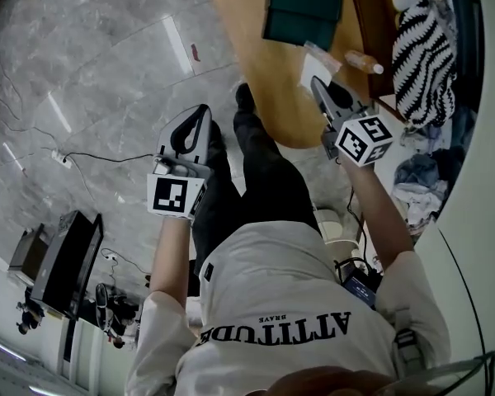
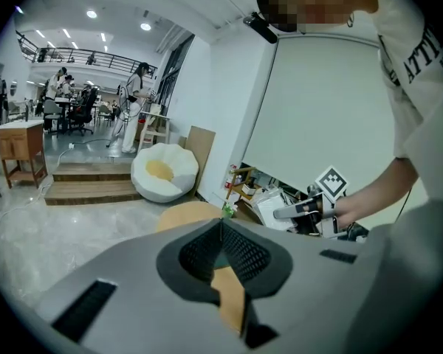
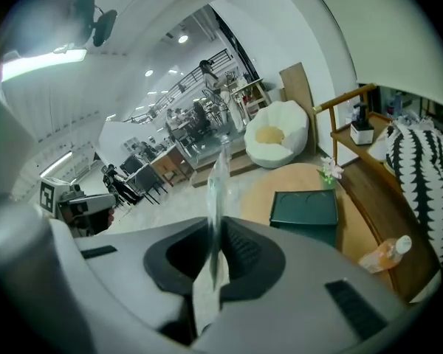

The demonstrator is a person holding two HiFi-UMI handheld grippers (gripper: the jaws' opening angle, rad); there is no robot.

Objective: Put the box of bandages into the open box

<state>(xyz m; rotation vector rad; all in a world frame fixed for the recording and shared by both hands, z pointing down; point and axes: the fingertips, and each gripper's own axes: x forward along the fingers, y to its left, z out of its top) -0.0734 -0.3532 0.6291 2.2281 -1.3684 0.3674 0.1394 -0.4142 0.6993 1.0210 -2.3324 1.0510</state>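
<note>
Translucent and thin, the flat pack [image 3: 218,175] is seen edge-on, pinched between the pads of my right gripper [image 3: 215,226]. I judge it to be the box of bandages, though no print is legible. Its long axis runs forward along the jaws. The dark green box [image 3: 304,211] lies ahead and to the right on the wooden table [image 3: 262,186], well apart. My left gripper [image 2: 221,224] has its jaws pressed together on nothing and is farther from that box.

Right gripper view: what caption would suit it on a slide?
Right gripper pinching a thin clear packet edge-on, facing a round wooden table with a dark green box.
</note>
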